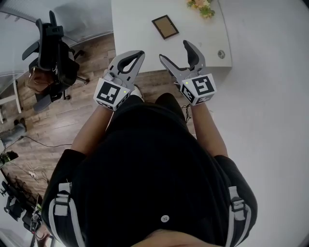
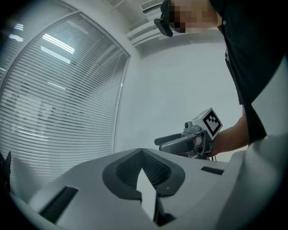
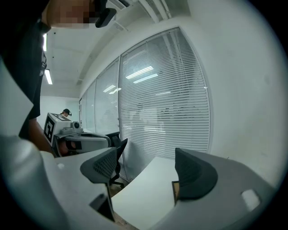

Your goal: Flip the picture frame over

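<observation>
The frame (image 1: 165, 26) lies far of both grippers, nearer the right gripper (image 1: 174, 51), which gapes empty. The left gripper (image 1: 137, 55) is closed on nothing.

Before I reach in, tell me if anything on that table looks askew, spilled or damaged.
Only the picture frame stands out: it lies flat on the white table, turned at an angle to the table's edges. I see nothing spilled or broken. The flowers sit at the far edge.
</observation>
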Motion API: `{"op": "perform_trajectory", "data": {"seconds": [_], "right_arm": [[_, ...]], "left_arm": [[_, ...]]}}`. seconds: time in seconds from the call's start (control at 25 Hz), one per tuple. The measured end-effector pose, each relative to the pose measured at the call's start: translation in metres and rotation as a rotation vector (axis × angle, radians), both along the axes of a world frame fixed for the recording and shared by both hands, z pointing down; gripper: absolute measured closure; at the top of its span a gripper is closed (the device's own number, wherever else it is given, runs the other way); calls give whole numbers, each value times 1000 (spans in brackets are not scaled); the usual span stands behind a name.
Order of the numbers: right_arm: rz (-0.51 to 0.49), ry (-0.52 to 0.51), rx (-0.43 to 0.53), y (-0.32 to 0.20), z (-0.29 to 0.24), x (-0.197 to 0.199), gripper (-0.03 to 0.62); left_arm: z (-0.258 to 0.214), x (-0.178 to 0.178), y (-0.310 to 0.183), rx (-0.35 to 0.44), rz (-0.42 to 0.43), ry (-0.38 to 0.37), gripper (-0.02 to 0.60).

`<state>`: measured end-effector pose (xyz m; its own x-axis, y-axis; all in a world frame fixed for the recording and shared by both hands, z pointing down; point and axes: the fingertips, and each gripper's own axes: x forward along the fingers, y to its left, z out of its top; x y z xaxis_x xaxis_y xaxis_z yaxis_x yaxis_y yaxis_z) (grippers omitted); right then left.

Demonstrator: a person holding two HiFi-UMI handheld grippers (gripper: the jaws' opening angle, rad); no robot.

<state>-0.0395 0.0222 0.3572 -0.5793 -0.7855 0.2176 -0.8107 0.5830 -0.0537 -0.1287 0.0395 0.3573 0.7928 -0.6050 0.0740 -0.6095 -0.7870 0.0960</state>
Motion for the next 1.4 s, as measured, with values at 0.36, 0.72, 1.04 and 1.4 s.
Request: {"op": "perform_trajectory", "data": {"seconds": [0.36,0.72,1.04,1.4], "right_arm": [[-5,8,-33,-35,16,4,191],[-81,-16,-46,-97,28,26,191],[-177,6,-113,-163,60,56,191],[-207,67,-226,-201,140,84,192]], "left_arm": [[13,0,-32,-24,-19,-6,574],[16,23,-81,-31,-100,-38,574],[13,62,-148,-34,-202,-57,574],[31,104,-190,-39,-287,-96,574]]}}
